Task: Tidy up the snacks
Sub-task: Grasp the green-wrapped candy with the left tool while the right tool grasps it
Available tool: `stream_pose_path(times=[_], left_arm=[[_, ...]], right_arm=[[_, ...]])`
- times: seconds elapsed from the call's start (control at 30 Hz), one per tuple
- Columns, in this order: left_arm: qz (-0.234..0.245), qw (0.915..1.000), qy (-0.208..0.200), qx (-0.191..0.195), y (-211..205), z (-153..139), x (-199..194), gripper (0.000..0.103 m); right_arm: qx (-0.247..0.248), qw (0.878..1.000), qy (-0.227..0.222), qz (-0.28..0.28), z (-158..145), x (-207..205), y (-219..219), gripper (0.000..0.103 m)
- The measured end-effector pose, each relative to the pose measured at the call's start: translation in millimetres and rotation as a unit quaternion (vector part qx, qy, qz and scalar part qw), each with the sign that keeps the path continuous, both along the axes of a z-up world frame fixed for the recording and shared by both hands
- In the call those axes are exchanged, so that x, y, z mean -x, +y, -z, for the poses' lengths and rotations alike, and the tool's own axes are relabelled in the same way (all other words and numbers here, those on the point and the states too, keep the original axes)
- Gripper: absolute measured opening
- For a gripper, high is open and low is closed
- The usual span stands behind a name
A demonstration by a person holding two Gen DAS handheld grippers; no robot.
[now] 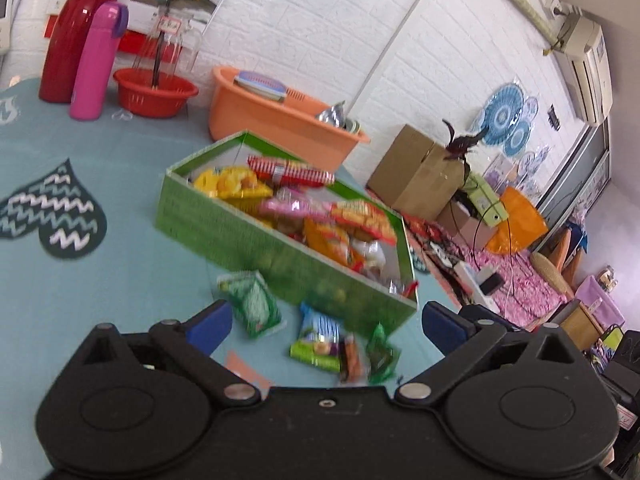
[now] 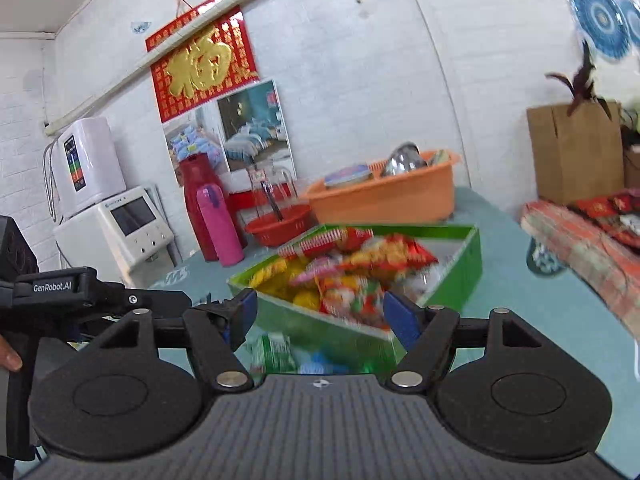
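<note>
Left gripper (image 1: pixel 324 320) wide open, empty; right gripper (image 2: pixel 320 316) likewise. Green box (image 1: pixel 240 236) at 12 o'clock, mostly full of snacks. Three packets (image 1: pixel 316 340) loose on the tablecloth (image 1: pixel 100 300) just before it. Nearly done.

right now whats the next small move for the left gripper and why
Probably lower the open left gripper onto the green packet. It lies loose on the table beside the green box, which already holds the other snacks, and sits nearest the fingers.
</note>
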State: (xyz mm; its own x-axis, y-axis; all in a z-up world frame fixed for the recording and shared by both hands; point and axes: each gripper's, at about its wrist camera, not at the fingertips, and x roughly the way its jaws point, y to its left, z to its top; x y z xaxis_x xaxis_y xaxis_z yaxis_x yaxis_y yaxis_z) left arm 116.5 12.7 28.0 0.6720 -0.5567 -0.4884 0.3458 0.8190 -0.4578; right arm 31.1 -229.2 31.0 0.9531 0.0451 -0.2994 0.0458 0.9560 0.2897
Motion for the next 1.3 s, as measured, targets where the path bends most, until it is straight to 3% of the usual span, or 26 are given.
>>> stream_pose_path(times=[0.13,0.33,0.57,0.6,0.63,0.67,0.8,0.97,1.2,1.3], left_arm=[[0.007,0.9997,0.025,0.003,-4.6,21.3,12.8,0.103],[0.003,0.9988,0.048,-0.011,-8.8,43.3,23.2,0.103],[0.017,0.9992,0.035,-0.006,-17.7,37.8,24.1,0.103],[0.022,0.9992,0.033,-0.003,-20.4,35.9,22.6,0.103],[0.031,0.9991,0.03,-0.001,-24.2,33.8,21.4,0.103],[0.043,0.9987,0.027,0.001,-28.8,31.9,20.0,0.103],[0.095,0.9951,0.026,-0.007,-58.8,30.4,9.7,0.103],[0.15,0.9876,0.044,-0.02,-100.4,44.1,-0.7,0.085],[0.145,0.9865,0.069,-0.031,-116.8,67.2,-4.2,0.085],[0.143,0.9872,0.067,-0.027,-116.9,68.1,-3.3,0.085]], right_arm=[[0.011,0.999,0.051,0.007,27.2,7.4,0.2,0.103],[0.023,0.995,0.094,0.008,53.9,-1.1,0.5,0.091],[0.045,0.992,0.114,-0.004,61.5,-30.8,-5.6,0.09],[0.047,0.991,0.123,-0.007,64.3,-33.8,-6.5,0.086],[0.04,0.99,0.135,-0.019,66.5,-36.9,-7.4,0.062],[0.032,0.99,0.137,-0.03,67.3,-35.7,-7.9,0.059],[0.03,0.989,0.134,-0.051,66.4,-18.9,-2.3,0.059],[0.027,0.991,0.122,-0.044,60.6,1.5,2.5,0.06],[0.019,0.99,0.136,-0.042,64.9,17.7,4.1,0.066],[0.011,0.99,0.133,-0.036,64.7,19.8,2.2,0.077]])
